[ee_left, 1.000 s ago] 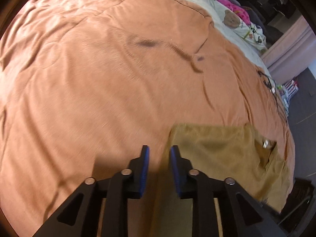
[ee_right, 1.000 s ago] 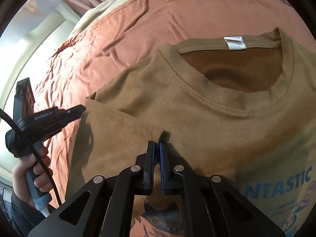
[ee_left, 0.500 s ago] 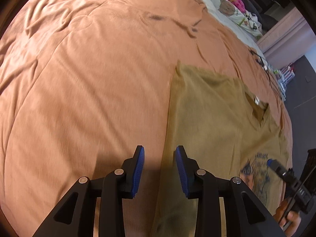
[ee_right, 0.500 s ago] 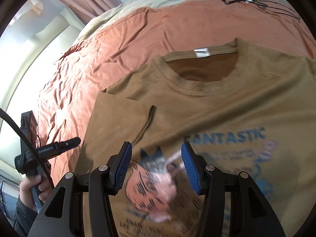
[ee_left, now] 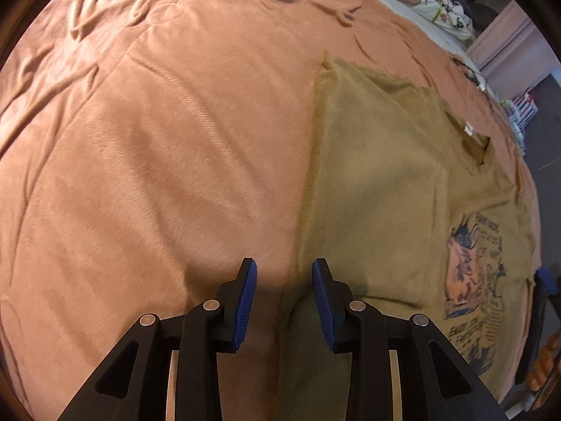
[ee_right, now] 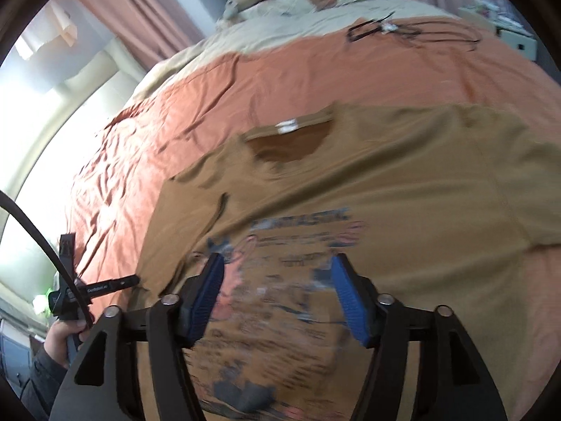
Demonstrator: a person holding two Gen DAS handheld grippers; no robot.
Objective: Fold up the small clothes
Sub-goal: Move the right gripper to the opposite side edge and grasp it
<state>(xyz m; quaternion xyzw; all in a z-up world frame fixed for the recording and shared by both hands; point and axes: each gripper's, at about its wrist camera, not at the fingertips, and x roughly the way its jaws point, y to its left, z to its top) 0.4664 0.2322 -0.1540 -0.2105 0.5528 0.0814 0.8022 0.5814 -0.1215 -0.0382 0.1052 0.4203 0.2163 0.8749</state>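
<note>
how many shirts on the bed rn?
1: a tan printed t-shirt lying flat on the orange bedspread, under both grippers. The bed's far end is too blurred to rule out more.

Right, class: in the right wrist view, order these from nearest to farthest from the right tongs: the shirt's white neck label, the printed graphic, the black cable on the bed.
1. Printed graphic, on the shirt chest directly ahead of the right tongs.
2. White neck label, at the collar, farther up.
3. Black cable, on the bedcover, upper right.
</note>
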